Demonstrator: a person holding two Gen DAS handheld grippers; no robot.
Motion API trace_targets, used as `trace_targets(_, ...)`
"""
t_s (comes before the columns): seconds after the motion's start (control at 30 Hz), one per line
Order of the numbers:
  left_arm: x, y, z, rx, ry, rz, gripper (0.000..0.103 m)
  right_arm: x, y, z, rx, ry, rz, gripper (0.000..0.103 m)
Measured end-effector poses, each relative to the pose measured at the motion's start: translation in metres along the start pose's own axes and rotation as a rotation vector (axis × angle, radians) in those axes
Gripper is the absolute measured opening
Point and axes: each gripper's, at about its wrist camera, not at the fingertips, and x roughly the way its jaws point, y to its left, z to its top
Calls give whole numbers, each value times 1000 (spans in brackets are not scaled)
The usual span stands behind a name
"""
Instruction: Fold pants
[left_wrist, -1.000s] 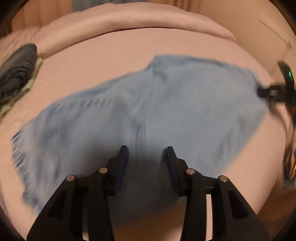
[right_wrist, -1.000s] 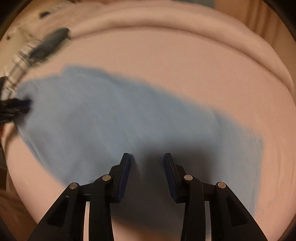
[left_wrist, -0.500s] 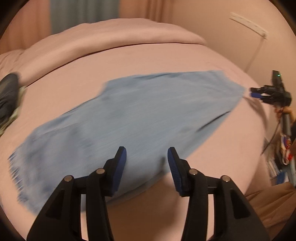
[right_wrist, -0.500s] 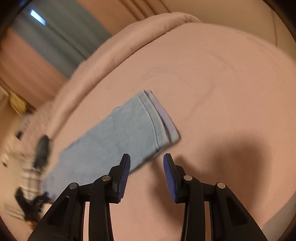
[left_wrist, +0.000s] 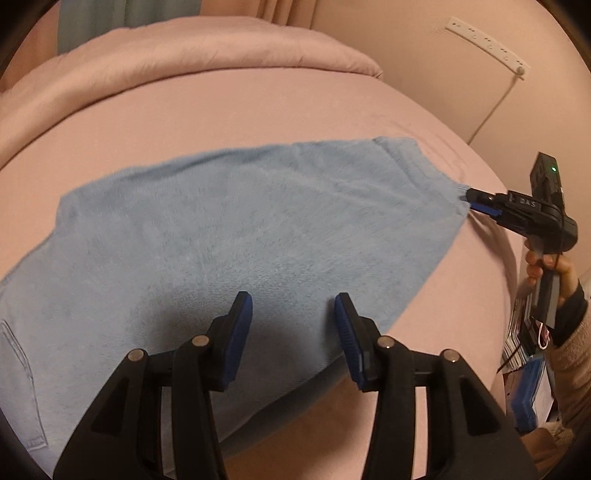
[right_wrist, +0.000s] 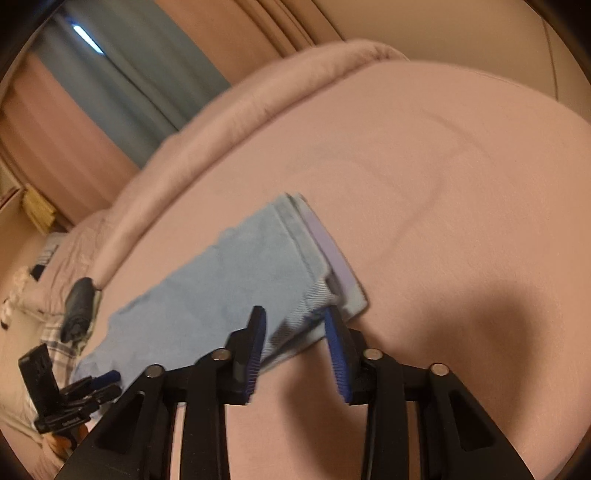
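Observation:
Light blue pants (left_wrist: 240, 240) lie flat across the pink bed (left_wrist: 258, 107). My left gripper (left_wrist: 293, 325) hovers open over their near edge with nothing between its fingers. In the right wrist view it shows at the pants' far left end (right_wrist: 107, 382). My right gripper (right_wrist: 295, 343) sits at the hemmed end of the pants (right_wrist: 221, 295). Its jaws are closing, with the corner of that end lying between them and a gap still showing. From the left wrist view its tips (left_wrist: 471, 199) meet the pants' right corner, and a person's hand (left_wrist: 554, 269) holds its handle.
A rolled pink duvet (left_wrist: 221, 55) runs along the back of the bed. A dark garment on plaid cloth (right_wrist: 77, 306) lies past the pants' left end. A power strip (left_wrist: 487, 44) hangs on the wall, and clutter (left_wrist: 524, 369) stands beside the bed's right edge.
My left gripper slid along the pants toward their right half. My right gripper rolled, swung to the pants' end and came down on the corner, its jaws narrowing.

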Motion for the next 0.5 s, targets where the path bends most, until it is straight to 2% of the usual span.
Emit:
trace_targets(0.13, 5, 3, 0, -27, 17, -9, 46, 0, -10, -1, 58, -5, 66, 32)
trace_targets(0.17, 6, 3, 1, -28, 20, -6, 46, 2, -12, 1, 69, -8, 76, 29)
trace_targets(0.2, 6, 3, 2, -26, 22, -3, 46, 5, -13, 3, 82, -15, 74, 16)
trace_targets(0.27, 5, 1, 4, -23, 23, 3, 46, 9, -9, 8, 78, -30, 40, 11)
trace_targets(0.37, 5, 1, 2, -24, 28, 3, 47, -7, 11, 7, 15, -127, -7, 8)
trace_targets(0.5, 9, 1, 1, -21, 40, 4, 51, -2, 2, -1, 68, -93, -55, 8)
